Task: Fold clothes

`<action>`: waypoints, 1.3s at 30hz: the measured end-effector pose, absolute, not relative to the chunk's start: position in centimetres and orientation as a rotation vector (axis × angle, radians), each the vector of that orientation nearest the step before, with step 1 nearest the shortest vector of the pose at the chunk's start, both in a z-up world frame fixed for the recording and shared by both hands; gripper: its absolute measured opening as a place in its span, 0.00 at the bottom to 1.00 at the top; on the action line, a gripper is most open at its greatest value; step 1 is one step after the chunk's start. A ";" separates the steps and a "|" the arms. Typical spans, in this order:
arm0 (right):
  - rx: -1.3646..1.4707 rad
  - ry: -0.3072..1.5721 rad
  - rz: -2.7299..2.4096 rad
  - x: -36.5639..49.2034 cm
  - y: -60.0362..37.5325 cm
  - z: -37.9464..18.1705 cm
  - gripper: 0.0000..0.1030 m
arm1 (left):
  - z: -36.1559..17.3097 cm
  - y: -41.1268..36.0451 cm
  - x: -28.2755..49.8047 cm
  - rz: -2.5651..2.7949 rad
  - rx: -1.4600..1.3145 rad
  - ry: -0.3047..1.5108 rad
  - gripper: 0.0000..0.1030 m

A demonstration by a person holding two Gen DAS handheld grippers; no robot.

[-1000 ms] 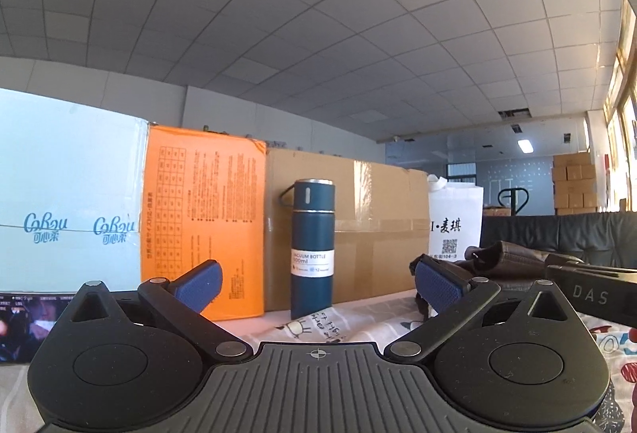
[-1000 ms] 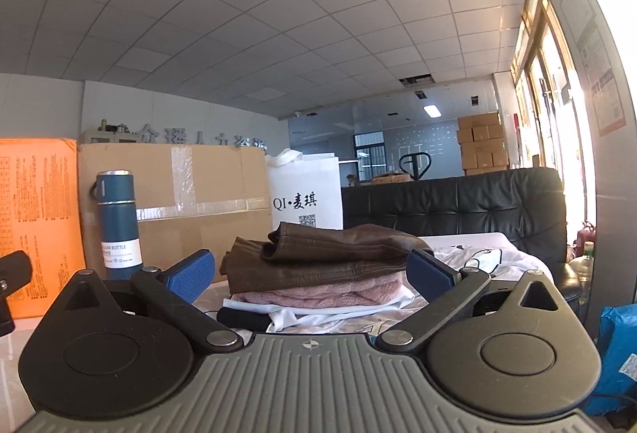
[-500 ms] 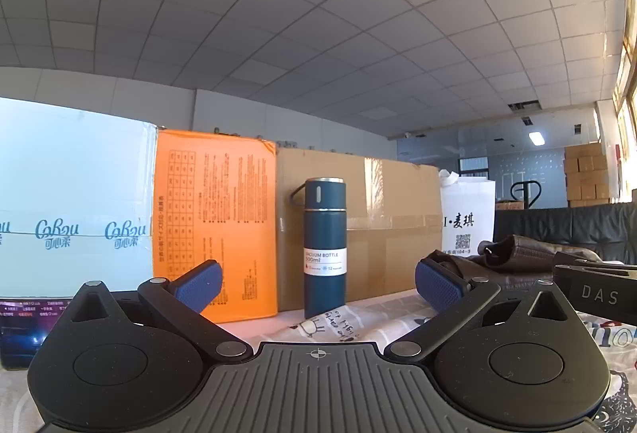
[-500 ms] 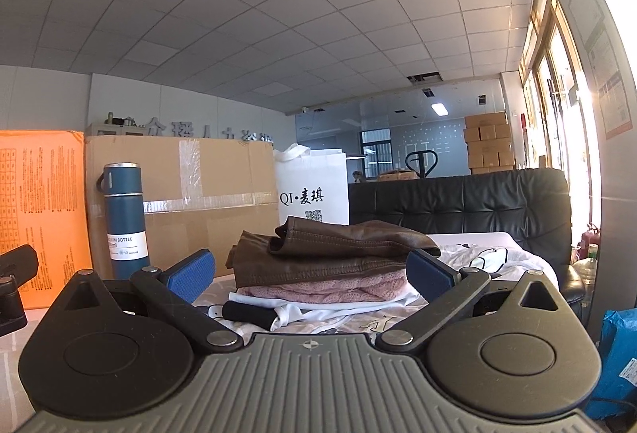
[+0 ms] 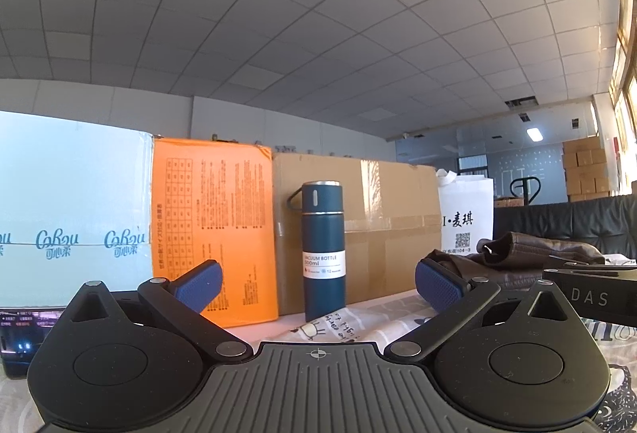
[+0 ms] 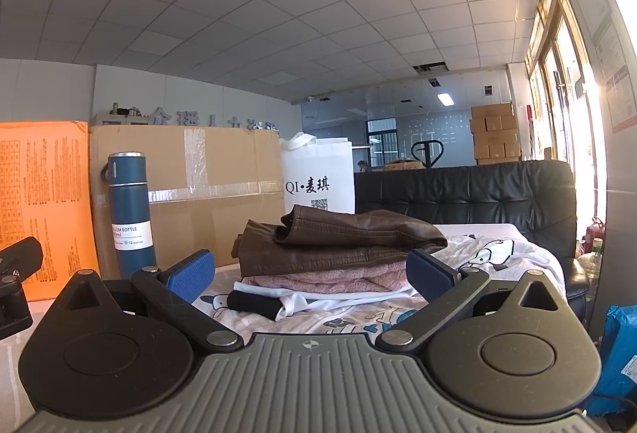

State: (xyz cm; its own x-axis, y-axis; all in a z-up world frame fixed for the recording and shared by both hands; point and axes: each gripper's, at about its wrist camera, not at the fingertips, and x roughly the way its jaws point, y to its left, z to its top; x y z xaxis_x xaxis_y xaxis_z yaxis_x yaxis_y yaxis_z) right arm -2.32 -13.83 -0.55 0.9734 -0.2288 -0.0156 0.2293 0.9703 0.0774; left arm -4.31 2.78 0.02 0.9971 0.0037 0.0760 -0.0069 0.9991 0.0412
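A stack of folded clothes sits ahead of my right gripper [image 6: 310, 274]: a brown leather jacket [image 6: 338, 242] on top, a pink knit [image 6: 338, 279] under it, white garments [image 6: 318, 299] at the bottom. A white printed cloth [image 6: 489, 254] spreads under and right of the stack. The right gripper is open and empty, low over the cloth. My left gripper [image 5: 318, 283] is open and empty, facing a blue vacuum bottle [image 5: 322, 250]. The jacket [image 5: 517, 254] shows at the right of the left wrist view.
Behind stand a pale blue box [image 5: 71, 210], an orange box [image 5: 211, 226], a cardboard box [image 5: 382, 226] and a white bag [image 6: 318, 174]. A black sofa [image 6: 497, 194] is far right. The right gripper's body [image 5: 589, 293] shows beside the left. A dark device [image 5: 20, 337] lies low left.
Both grippers have risen slightly and tilted up; the bottle and boxes shifted right in the left view. Both stay open and empty.
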 end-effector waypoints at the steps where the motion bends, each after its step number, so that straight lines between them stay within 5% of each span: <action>1: 0.079 0.009 -0.230 -2.3 -13.8 -0.5 1.00 | 0.0 2.8 -4.3 0.005 0.041 -0.075 1.00; 39: 0.077 0.035 -0.215 -1.8 -13.8 -0.6 1.00 | 0.1 2.8 -4.2 0.010 0.042 -0.063 1.00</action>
State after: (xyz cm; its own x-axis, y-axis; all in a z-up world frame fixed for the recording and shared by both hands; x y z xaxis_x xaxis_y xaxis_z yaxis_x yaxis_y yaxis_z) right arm -1.82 -13.83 -0.63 0.9764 -0.2114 -0.0432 0.2141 0.9741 0.0730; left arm -4.23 2.76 0.08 0.9980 0.0091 0.0627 -0.0118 0.9991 0.0417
